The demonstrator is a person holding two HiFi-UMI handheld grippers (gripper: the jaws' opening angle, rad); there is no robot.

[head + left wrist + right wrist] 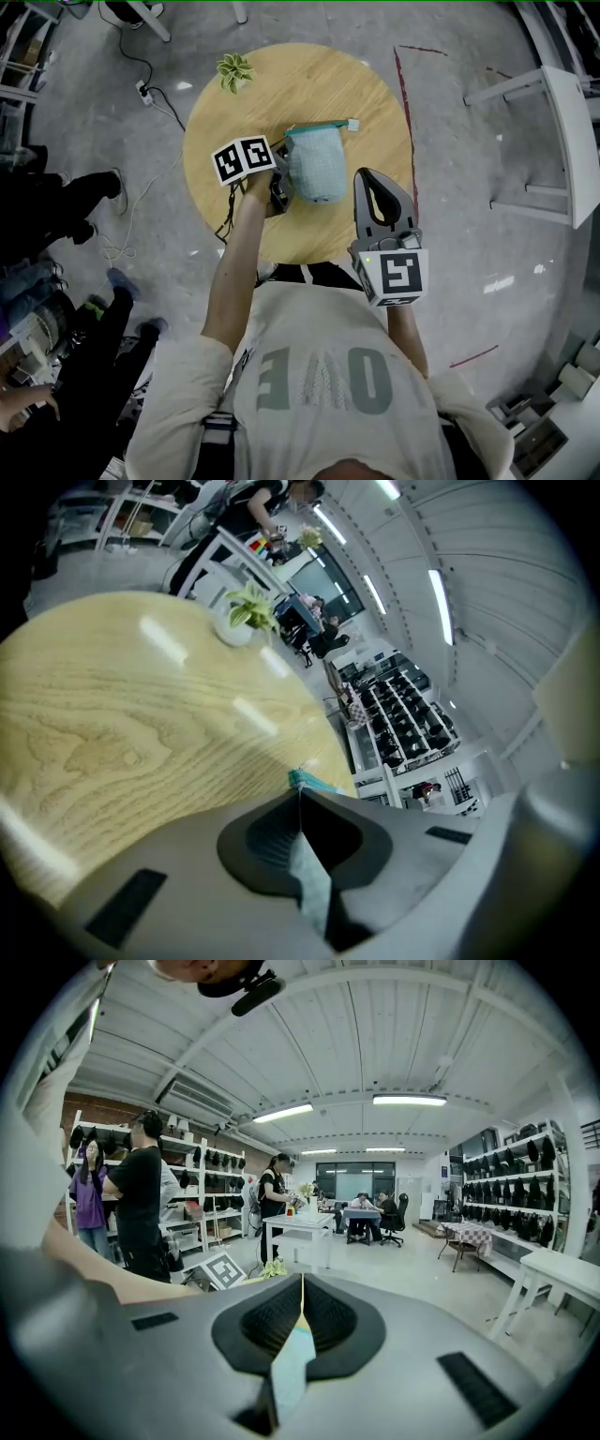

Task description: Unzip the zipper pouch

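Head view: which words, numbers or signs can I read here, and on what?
"OVE", upside down, on the person's shirt; a first letter may be hidden.
No letters on the left marker cube or right marker cube: only black-and-white square patterns.
Nothing readable on the pouch or table.

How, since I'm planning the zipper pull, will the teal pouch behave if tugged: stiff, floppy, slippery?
Probably floppy: a thin fold of the zipper pouch sits pinched in the left gripper. Likely light cloth, so it may slide on the smooth table unless held.
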